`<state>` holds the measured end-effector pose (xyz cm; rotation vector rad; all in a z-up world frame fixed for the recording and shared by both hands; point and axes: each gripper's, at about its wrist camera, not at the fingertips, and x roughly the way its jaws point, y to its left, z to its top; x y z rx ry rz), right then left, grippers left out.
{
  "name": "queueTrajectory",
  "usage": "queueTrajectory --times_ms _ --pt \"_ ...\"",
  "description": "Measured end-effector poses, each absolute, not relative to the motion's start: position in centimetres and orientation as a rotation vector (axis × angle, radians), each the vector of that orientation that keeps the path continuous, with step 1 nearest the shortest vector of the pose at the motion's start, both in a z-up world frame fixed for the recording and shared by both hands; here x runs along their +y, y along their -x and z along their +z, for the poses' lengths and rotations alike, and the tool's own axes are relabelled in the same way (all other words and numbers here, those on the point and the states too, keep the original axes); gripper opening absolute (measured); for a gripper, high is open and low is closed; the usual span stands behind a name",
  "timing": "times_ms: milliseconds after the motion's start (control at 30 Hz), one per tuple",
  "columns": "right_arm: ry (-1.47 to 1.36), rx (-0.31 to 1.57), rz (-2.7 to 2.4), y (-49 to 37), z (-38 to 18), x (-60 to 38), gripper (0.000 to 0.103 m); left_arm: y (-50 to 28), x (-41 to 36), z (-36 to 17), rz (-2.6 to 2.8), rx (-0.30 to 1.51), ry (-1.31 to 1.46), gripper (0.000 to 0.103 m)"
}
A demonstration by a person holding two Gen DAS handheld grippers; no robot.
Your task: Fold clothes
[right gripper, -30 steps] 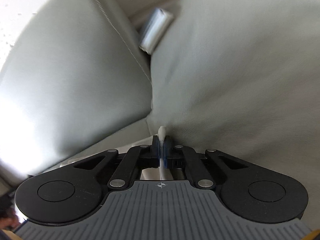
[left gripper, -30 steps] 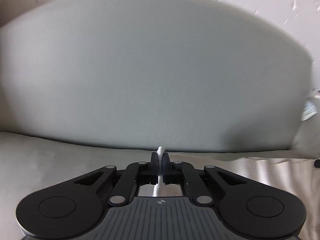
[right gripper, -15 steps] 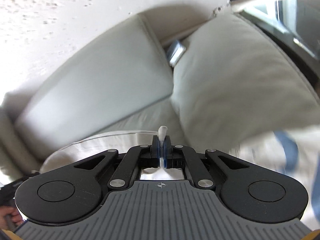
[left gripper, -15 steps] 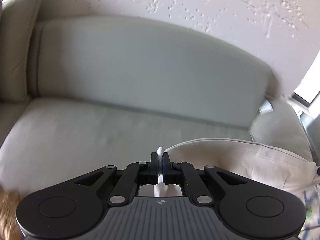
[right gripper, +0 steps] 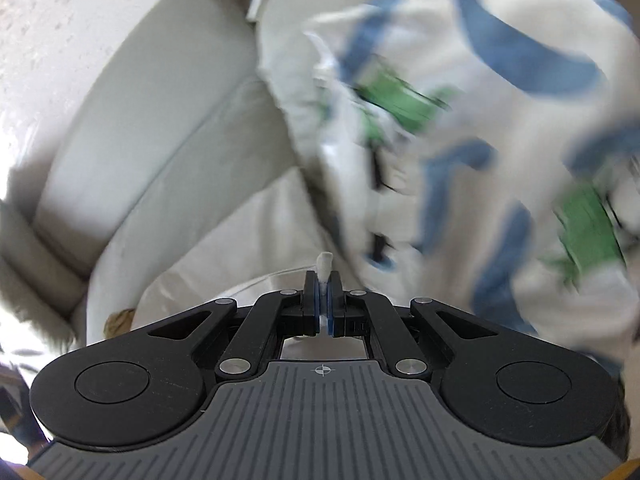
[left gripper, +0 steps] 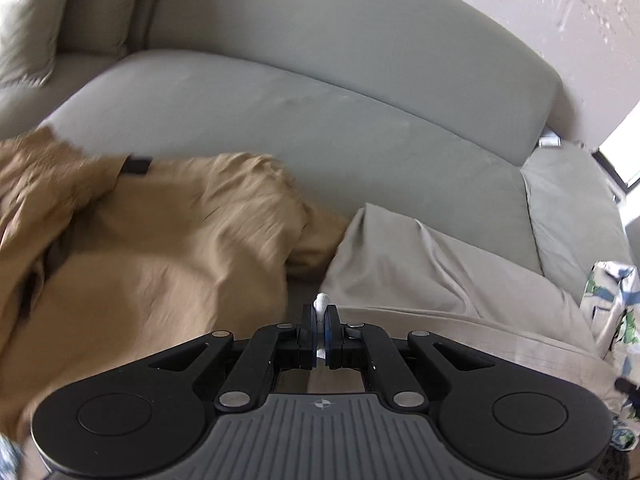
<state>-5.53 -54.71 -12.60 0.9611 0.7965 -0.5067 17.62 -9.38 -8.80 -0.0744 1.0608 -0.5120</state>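
Grey sofa [left gripper: 360, 128] seat carries everything. Tan garment [left gripper: 160, 248] heaped toward its left end; pale beige cloth [left gripper: 420, 272] spread beside it, mid-seat; printed white garment [right gripper: 480, 140] at right end. Left gripper [left gripper: 320, 322] and right gripper [right gripper: 323, 294] each pinch the beige cloth's edge.

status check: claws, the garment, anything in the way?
Left claw and right claw both shut on the beige cloth. Cloth stretched over the sofa. Tan garment heaped left, patterned garment right, crowding it.
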Motion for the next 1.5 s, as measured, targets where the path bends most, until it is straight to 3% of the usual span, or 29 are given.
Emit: queueTrajectory --times_ms 167,267,300,400,433,467,633,700,733,767,1167,1433,1500 --pt "-0.973 0.727 -0.538 8.6 -12.8 -54.4 0.003 -15.6 -8.5 -9.2 -0.533 1.068 0.047 0.002" --pt "-0.962 0.752 -0.530 9.1 -13.1 -53.9 0.004 -14.2 -9.0 -9.7 -0.543 1.074 -0.048 0.007" --pt "-0.961 0.771 -0.527 9.2 -13.2 -53.6 0.009 -13.6 -8.8 -9.4 -0.534 1.053 -0.056 0.013" --pt "-0.960 0.775 -0.548 9.8 -12.7 -52.7 0.036 -11.4 -8.0 -7.5 -0.505 0.954 -0.058 0.035" --pt "-0.954 0.756 -0.556 10.3 -12.2 -52.3 0.048 -10.5 -7.6 -6.7 -0.501 0.908 -0.054 0.035" --pt "-0.944 0.735 -0.561 10.8 -11.6 -51.9 0.049 -9.8 -7.4 -6.1 -0.500 0.863 -0.053 0.035" --pt "-0.887 0.684 -0.471 10.3 -9.6 -51.3 0.046 -8.9 -10.7 -5.2 -0.649 0.843 -0.040 0.034" --pt "-0.911 0.732 -0.414 8.2 -10.3 -51.3 0.031 -9.5 -13.0 -6.1 -0.663 0.875 -0.043 0.035" --pt "-0.927 0.754 -0.387 7.1 -10.9 -51.1 0.017 -9.9 -14.1 -6.7 -0.661 0.895 -0.047 0.035" --pt "-0.938 0.768 -0.371 6.1 -11.4 -50.7 0.012 -10.4 -15.1 -7.4 -0.656 0.918 -0.050 0.035" --pt "-0.977 0.845 -0.377 0.1 -14.5 -50.7 0.016 -13.7 -21.2 -11.5 -0.701 1.056 -0.227 0.035" --pt "-0.905 1.013 -0.307 -1.1 -15.8 -50.1 0.017 -10.4 -18.4 -12.0 -0.831 1.128 -0.356 0.033" --pt "-0.849 1.075 -0.243 -0.1 -15.5 -48.7 0.022 -8.5 -17.0 -12.1 -0.866 1.154 -0.430 0.033"
